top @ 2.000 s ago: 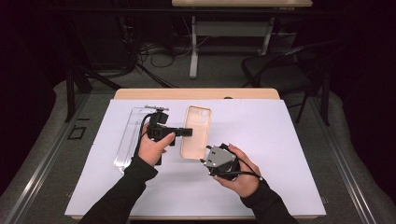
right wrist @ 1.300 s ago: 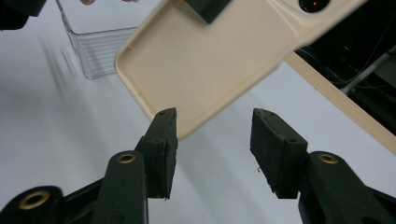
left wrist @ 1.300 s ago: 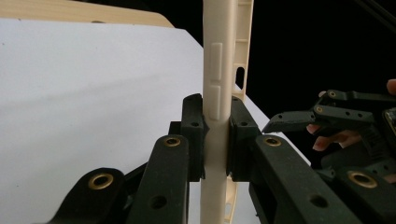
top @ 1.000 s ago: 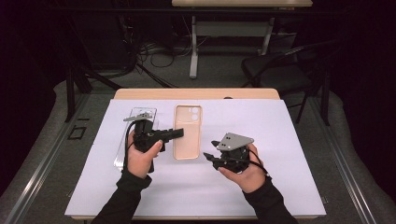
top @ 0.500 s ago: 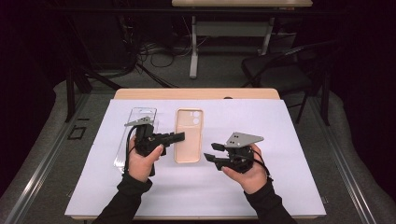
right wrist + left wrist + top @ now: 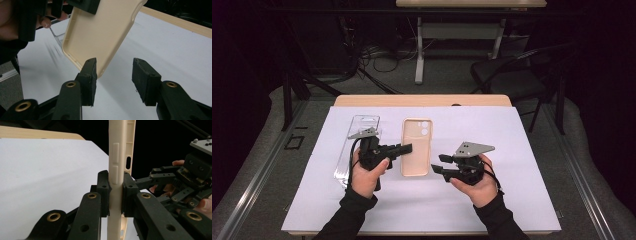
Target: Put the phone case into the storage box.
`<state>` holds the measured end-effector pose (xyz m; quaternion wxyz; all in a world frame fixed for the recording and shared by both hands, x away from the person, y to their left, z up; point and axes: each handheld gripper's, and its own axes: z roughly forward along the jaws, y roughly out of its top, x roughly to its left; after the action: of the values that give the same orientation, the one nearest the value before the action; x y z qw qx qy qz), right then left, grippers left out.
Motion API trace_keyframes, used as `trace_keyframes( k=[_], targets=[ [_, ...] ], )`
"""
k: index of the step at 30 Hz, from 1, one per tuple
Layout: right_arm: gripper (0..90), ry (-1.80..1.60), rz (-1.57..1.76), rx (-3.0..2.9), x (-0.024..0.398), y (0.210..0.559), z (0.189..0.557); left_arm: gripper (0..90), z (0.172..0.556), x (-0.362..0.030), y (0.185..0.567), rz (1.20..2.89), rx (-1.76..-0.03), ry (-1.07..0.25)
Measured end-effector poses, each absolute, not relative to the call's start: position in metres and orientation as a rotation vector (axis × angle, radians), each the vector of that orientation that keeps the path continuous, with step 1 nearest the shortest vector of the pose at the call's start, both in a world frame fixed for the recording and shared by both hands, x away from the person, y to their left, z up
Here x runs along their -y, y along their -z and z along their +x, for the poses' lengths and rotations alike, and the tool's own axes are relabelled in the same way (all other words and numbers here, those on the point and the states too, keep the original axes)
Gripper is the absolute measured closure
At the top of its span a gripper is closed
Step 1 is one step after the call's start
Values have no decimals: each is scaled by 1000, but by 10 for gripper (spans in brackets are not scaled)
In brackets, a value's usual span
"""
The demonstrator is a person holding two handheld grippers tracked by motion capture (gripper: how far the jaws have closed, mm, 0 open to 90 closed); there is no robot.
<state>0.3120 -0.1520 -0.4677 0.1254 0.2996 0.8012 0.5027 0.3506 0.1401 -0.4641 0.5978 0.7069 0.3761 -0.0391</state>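
Both forearms, in dark sleeves, are coming in from the near edge of the table (image 6: 362,101), which is lying under a white sheet (image 6: 522,145). The left hand (image 6: 364,175) is gripping its tool upright in a fist, and the left gripper (image 6: 404,148) is reaching sideways toward the middle of the sheet. Its jaws are clamping the long side edge of a cream phone case (image 6: 416,147); in the left gripper view the two pads are pressing the case's (image 6: 117,165) thin wall from both sides, just below the raised side buttons. The case is being held clear of the sheet, which the right gripper view makes plain: there the case (image 6: 100,32) is hanging tilted above the white surface, its hollow side facing the camera and one rounded corner lowest.

The right hand (image 6: 477,184) is cradling its tool from beneath, with the grey three-cornered plate on top. The right gripper (image 6: 441,165) is pointing left toward the case, its jaws standing spread apart and holding nothing. In the right gripper view the case's low corner is sitting just behind the left pad, and whether it is touching that pad I cannot tell.

A clear plastic tray (image 6: 357,142) is lying on the sheet just beyond the left hand, partly covered by the gripper's body. Behind the table, a dark chair (image 6: 512,75) and a tangle of cables (image 6: 372,57) are sitting on the grey floor.
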Motion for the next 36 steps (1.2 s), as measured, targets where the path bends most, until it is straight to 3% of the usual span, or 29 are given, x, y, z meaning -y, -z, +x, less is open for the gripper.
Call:
trace_keyframes(
  k=[36],
  targets=[
    [580, -1608, 955, -2307, 158, 471, 314, 811, 342, -129, 471, 1637, -811, 95]
  ],
)
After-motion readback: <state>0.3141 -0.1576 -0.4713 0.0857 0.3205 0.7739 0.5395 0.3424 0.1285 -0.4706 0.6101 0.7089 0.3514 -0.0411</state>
